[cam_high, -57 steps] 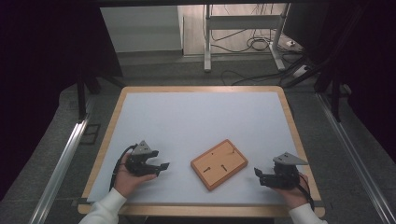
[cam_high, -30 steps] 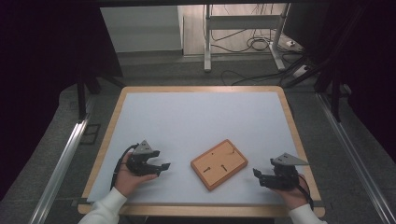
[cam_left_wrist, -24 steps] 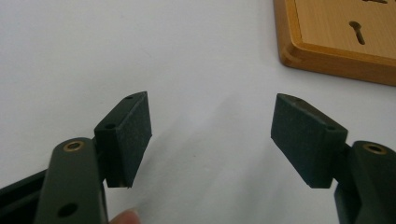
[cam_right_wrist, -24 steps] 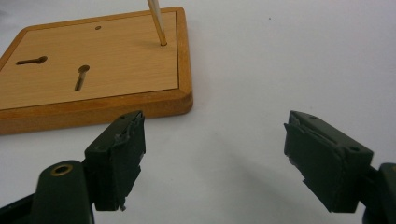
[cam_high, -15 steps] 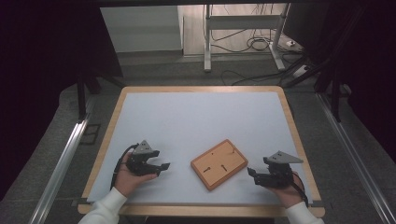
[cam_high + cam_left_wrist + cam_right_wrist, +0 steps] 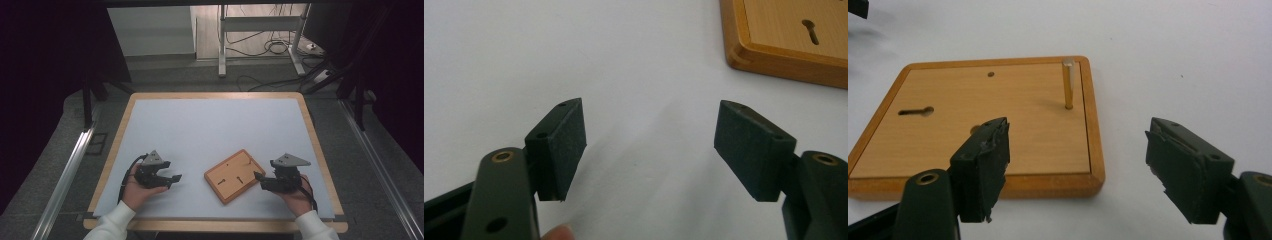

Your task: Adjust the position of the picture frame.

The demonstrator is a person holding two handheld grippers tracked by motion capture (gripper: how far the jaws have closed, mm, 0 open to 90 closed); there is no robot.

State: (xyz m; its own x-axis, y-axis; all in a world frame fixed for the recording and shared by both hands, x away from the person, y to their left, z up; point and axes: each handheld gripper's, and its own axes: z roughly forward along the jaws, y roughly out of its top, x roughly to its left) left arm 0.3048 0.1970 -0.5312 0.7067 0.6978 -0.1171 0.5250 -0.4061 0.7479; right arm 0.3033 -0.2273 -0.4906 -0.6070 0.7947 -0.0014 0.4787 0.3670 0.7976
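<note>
the board (image 6: pixel 234 175) lay flat on the desk (image 6: pixel 210 125) between both open, empty tools; the right hand-held gripper (image 6: pixel 260 177), jaws just narrowing, should straddle its near corner squarely, clear of the peg (image 6: pixel 1067 84); left hand-held gripper (image 6: pixel 172 179) idle.

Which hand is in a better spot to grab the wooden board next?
Probably the right. The right gripper is right at the edge of the wooden board, its jaws open and just closing a little, with nothing between them. The left gripper sits apart from the board, over bare table.
</note>
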